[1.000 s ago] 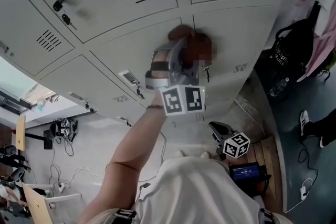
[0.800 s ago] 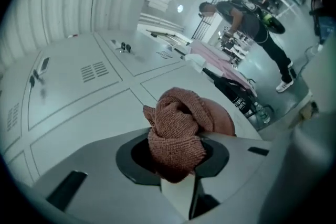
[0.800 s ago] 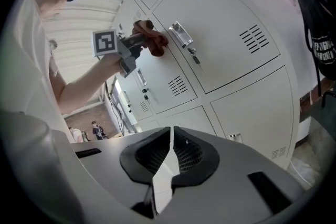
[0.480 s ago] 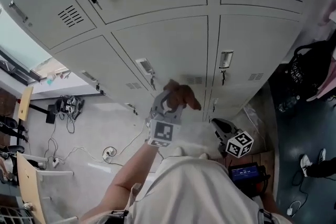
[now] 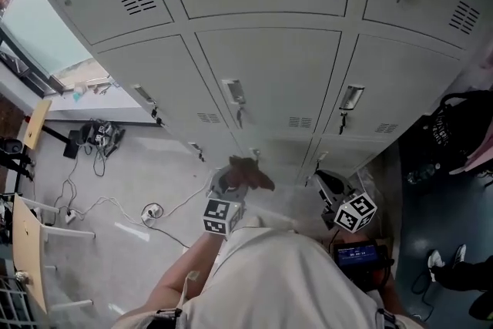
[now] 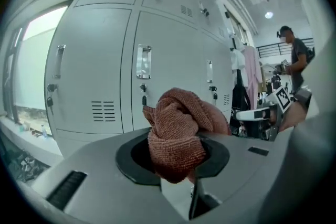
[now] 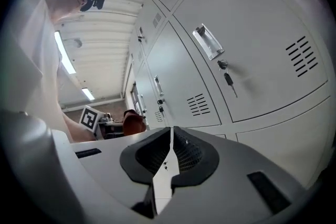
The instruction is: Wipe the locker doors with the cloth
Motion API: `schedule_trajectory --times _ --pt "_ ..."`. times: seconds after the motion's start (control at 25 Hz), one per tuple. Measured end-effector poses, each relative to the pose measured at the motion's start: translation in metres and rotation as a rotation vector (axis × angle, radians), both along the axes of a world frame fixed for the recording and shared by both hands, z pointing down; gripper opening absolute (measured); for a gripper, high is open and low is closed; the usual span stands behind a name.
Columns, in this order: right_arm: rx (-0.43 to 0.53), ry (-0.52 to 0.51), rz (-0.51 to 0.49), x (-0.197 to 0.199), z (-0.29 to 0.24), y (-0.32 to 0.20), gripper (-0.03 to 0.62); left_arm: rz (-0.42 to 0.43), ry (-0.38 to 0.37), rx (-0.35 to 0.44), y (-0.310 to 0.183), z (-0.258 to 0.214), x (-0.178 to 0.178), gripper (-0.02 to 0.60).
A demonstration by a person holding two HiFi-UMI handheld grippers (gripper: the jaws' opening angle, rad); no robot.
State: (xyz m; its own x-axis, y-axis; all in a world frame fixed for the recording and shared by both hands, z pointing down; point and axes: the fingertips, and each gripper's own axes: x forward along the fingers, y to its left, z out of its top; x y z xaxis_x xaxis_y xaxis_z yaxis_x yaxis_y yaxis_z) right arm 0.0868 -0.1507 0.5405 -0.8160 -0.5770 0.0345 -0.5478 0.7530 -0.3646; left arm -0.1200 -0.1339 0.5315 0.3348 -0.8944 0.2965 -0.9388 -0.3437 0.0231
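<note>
**Left gripper view: cloth held, doors just ahead**

The left gripper (image 5: 233, 179) has its fingers squeezed on the bunched cloth (image 6: 177, 131), which pokes out in front. The doors (image 6: 168, 68) stand straight past it, near but seemingly not touching. That arm is bent low by the body. The right gripper (image 7: 170, 136) is clenched on nothing.

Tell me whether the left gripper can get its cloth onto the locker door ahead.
Probably yes. The left gripper is shut on the cloth, the locker door stands straight ahead of it, and nothing shows between them. The cloth is not touching the door yet.
</note>
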Motion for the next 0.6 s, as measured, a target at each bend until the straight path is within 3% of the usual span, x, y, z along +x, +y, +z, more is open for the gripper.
schedule_trajectory --times 0.16,0.36,0.48,0.6 --pt "0.009 0.016 -0.016 -0.010 -0.005 -0.002 0.028 -0.038 0.058 0.014 -0.006 -0.002 -0.016 0.114" --pt "0.013 0.029 -0.016 -0.020 -0.011 -0.005 0.028 -0.013 0.097 0.061 -0.012 -0.015 -0.017 0.114" --pt "0.041 0.029 -0.035 -0.035 -0.019 -0.021 0.028 0.002 0.090 0.090 -0.020 -0.024 -0.023 0.112" --pt "0.113 0.021 -0.082 -0.062 -0.040 -0.059 0.028 -0.001 0.057 0.185 -0.043 -0.048 -0.038 0.113"
